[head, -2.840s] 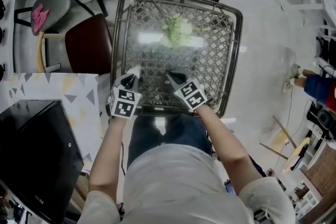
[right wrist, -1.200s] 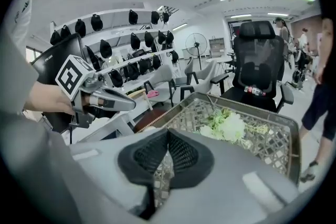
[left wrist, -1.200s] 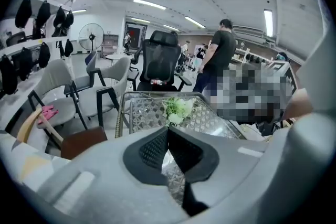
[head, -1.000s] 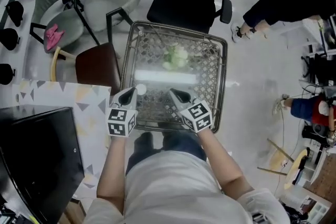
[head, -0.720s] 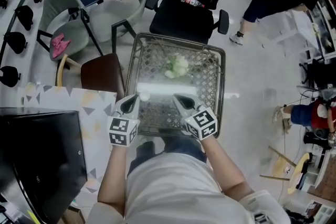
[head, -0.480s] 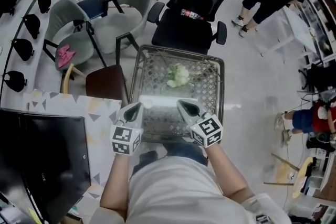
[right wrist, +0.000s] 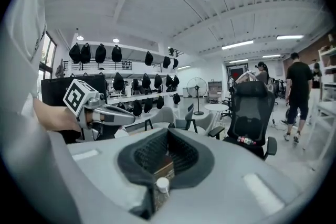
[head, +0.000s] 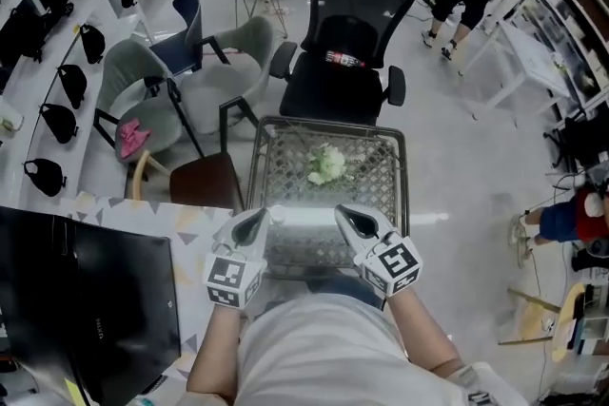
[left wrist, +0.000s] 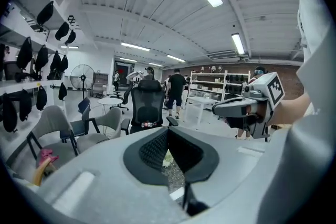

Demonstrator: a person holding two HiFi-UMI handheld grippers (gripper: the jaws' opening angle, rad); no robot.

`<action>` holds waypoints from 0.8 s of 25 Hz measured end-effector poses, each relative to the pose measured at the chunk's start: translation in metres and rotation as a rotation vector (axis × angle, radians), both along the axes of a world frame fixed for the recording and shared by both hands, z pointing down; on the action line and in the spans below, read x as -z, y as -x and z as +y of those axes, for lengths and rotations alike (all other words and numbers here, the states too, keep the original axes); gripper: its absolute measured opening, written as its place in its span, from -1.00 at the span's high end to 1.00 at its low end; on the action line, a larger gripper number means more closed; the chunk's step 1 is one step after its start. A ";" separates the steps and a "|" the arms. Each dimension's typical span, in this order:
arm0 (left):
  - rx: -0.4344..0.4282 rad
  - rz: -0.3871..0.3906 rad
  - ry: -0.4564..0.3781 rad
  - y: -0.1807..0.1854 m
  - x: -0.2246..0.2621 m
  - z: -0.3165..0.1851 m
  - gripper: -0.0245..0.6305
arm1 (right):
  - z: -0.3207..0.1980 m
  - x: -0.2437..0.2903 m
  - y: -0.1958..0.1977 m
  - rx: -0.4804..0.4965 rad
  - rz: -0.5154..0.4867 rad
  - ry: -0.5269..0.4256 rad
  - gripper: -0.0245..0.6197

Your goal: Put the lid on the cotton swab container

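Head view | left tongs [head: 257, 220] closed | right tongs [head: 350, 218] closed | mesh table [head: 377, 182], office chair [head: 344, 86] behind

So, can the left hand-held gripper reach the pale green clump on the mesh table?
Probably yes: bare mesh table lies between the pale green clump and the left hand-held gripper at its near edge, though the shut jaws must open.

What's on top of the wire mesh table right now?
A pale green bunch lies toward the table's far edge. The left gripper and right gripper cover the near edge.
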State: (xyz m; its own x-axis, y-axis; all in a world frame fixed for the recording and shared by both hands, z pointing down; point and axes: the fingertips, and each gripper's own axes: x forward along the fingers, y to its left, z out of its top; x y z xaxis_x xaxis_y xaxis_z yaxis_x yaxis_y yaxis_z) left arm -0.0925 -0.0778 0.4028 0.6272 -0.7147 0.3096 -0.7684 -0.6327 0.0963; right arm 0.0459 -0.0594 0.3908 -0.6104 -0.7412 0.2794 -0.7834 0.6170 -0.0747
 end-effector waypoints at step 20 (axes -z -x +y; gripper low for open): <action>-0.034 0.065 -0.149 -0.004 0.065 0.020 0.90 | 0.023 0.067 -0.019 -0.048 -0.028 -0.161 0.91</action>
State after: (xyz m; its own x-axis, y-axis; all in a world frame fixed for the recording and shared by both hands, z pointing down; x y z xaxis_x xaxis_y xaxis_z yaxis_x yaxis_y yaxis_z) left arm -0.0882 -0.0577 0.3377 0.6670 -0.7277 0.1595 -0.7416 -0.6691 0.0487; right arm 0.0648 -0.0363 0.3236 -0.5793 -0.8034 0.1375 -0.8111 0.5849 -0.0002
